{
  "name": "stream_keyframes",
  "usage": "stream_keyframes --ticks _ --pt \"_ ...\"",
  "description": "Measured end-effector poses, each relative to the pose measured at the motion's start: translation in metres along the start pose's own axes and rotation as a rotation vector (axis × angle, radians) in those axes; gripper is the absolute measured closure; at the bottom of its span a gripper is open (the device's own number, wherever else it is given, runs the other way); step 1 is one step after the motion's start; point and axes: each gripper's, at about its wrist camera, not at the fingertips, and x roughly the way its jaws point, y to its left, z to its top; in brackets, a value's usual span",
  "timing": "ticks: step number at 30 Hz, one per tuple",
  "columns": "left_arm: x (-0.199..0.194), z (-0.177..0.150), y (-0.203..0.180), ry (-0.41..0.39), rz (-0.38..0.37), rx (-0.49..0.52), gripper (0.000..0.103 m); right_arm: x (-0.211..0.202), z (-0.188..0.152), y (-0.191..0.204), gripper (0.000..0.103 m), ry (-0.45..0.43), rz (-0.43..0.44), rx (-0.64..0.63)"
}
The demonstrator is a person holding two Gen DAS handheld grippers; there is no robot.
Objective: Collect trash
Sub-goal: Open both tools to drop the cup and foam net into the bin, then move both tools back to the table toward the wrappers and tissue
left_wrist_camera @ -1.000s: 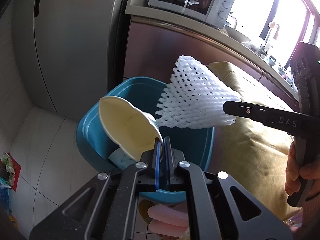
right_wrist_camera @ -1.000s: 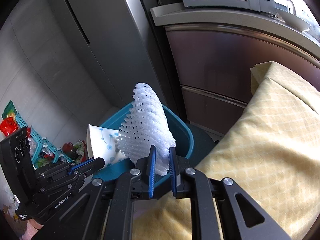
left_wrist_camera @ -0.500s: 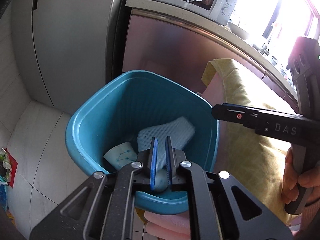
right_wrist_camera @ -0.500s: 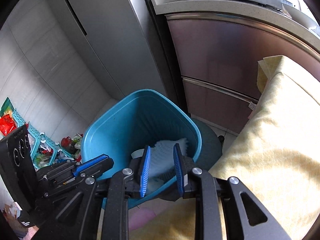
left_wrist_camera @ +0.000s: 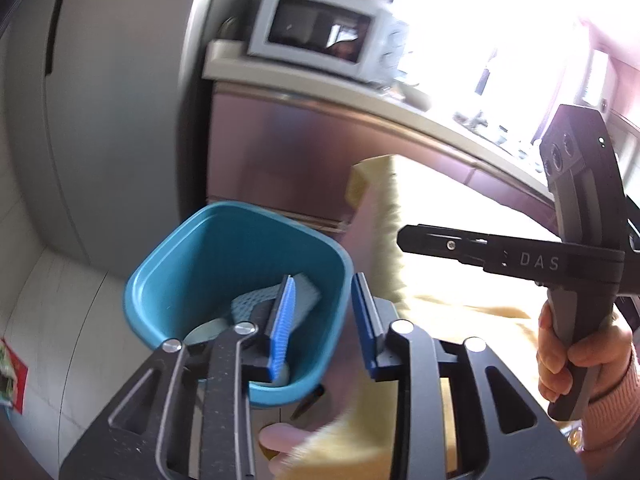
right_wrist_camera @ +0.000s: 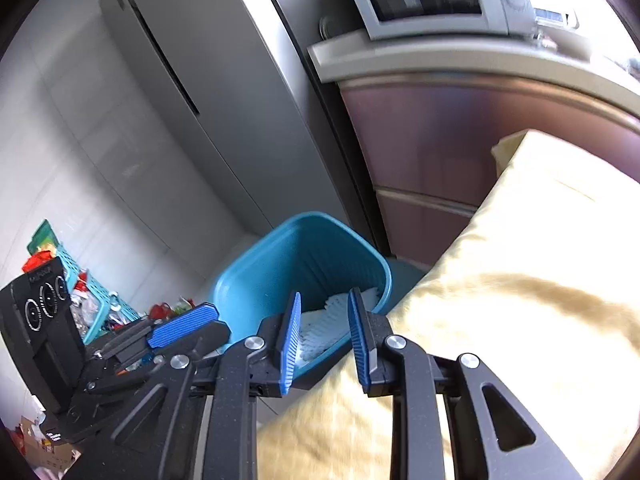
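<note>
We are holding both grippers above the blue bin (left_wrist_camera: 236,264), which is sitting in the lower middle of the left wrist view and the lower centre of the right wrist view. The left gripper (left_wrist_camera: 322,322) is parting its jaws at this moment, and nothing is lying between its blue pads; we are looking through the gap straight down at the bin wall. The right gripper (right_wrist_camera: 324,338) is standing narrowly apart with nothing between its pads either; the netting seen in the gap is lying down in the bin.

We are judging the step in hand to be the release over the bin. To do it well, we are advising that both sets of jaws be kept clear of the bin rim and of the yellow cloth (right_wrist_camera: 520,280) at the right of the frame, so that no pad is snagging fabric.

The trash is resting inside the bin. The white foam net (right_wrist_camera: 344,306) is lying against the wall nearest the cloth, soft and open-meshed, looking light enough to spring up. Below it in the left wrist view, a pale rounded cup (left_wrist_camera: 204,326) is showing only as a sliver, mostly hidden by the gripper.
</note>
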Motion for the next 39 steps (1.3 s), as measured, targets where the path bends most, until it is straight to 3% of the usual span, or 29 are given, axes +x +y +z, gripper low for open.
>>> stream_keyframes --ticks 4,11,16,26,33,39 --pt "-0.015 0.0 -0.031 -0.03 -0.07 0.057 0.064 -0.043 -0.006 -0.003 0.075 -0.074 0.002 -0.012" --pt "-0.018 -0.01 -0.097 -0.004 -0.254 0.152 0.061 -0.115 -0.034 -0.029 0.072 -0.183 -0.038 0.023" --pt "-0.012 -0.028 -0.16 0.059 -0.4 0.249 0.06 -0.169 -0.065 -0.062 0.071 -0.264 -0.117 0.094" --pt "0.001 -0.075 -0.26 0.196 -0.642 0.393 0.055 -0.249 -0.141 -0.144 0.071 -0.343 -0.374 0.303" --pt "0.022 -0.095 -0.308 0.286 -0.71 0.46 0.05 -0.283 -0.188 -0.197 0.071 -0.375 -0.458 0.428" --pt "0.036 -0.111 -0.33 0.331 -0.682 0.516 0.051 -0.286 -0.2 -0.224 0.071 -0.371 -0.471 0.49"
